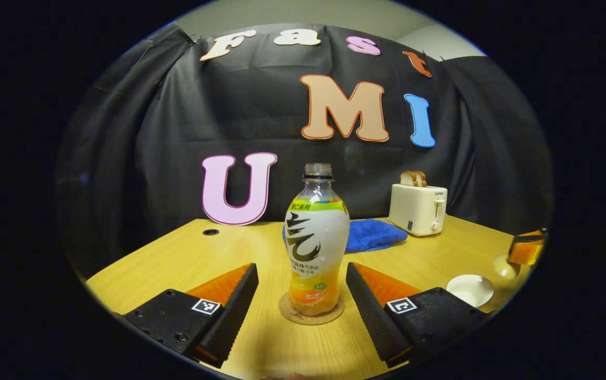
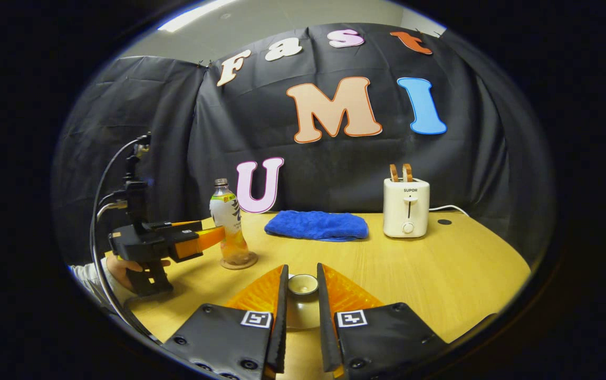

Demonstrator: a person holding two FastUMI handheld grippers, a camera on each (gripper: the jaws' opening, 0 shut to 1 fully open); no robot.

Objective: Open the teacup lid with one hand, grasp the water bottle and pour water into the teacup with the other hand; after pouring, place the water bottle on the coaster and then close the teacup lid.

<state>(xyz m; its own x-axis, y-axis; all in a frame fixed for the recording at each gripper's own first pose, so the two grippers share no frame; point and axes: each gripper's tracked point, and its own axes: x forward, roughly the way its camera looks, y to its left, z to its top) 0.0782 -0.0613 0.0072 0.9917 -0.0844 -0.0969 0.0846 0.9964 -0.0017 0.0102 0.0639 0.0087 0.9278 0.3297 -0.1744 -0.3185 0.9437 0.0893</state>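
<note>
I see my left gripper (image 1: 303, 295) open around the water bottle (image 1: 316, 243) on its coaster (image 1: 311, 311); right gripper (image 2: 301, 306) grips the teacup lid (image 2: 303, 285); toaster (image 2: 406, 207) at one o'clock.

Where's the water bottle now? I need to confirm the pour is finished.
The water bottle stands upright on the coaster, between the open fingers of the left hand-held gripper, in front of the blue cloth.
</note>
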